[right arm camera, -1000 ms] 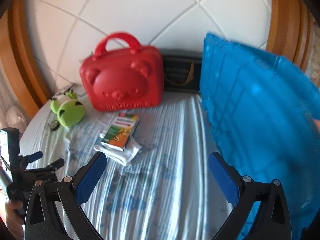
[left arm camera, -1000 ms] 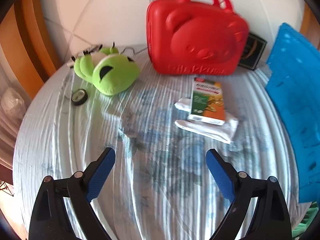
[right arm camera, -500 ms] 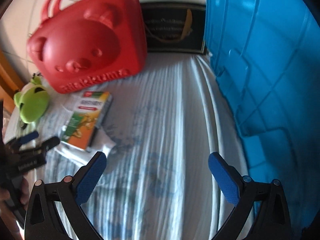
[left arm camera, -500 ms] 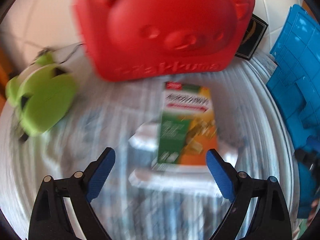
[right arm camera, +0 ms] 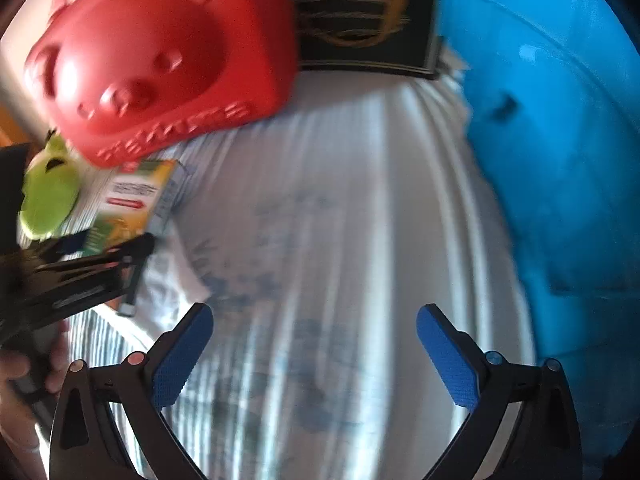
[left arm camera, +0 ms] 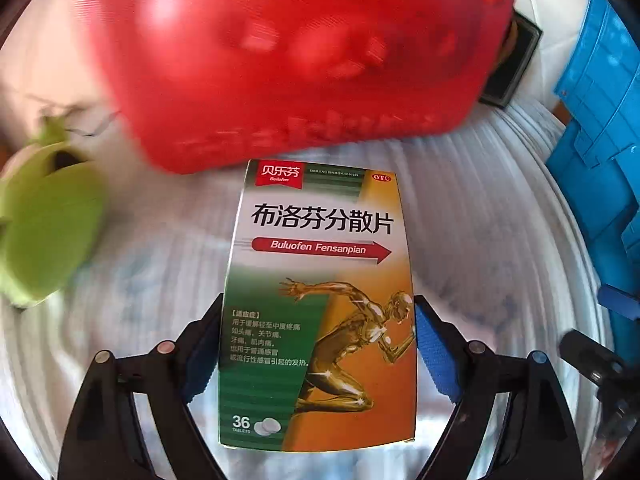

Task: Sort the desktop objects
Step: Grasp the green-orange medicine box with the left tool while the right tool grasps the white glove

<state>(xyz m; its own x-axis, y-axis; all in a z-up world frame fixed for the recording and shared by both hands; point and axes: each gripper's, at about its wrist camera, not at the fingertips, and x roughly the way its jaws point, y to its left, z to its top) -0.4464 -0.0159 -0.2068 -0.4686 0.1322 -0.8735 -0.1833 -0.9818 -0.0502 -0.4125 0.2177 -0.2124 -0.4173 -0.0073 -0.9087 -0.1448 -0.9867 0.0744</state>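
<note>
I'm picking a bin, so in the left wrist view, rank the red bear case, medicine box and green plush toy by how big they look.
1. red bear case
2. medicine box, though it is nearest the camera, so inflated
3. green plush toy, partly cut off at the edge

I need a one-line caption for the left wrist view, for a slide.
Left gripper closing around a medicine box lying before a red bear-shaped case.

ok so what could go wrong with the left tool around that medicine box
The left tool is closing with the medicine box between its fingers, low on the box, so the far end could droop or swing once lifted. The box lies on a white cloth, which might snag and drag along. The red case stands right behind, so a forward nudge could bump it.
</note>
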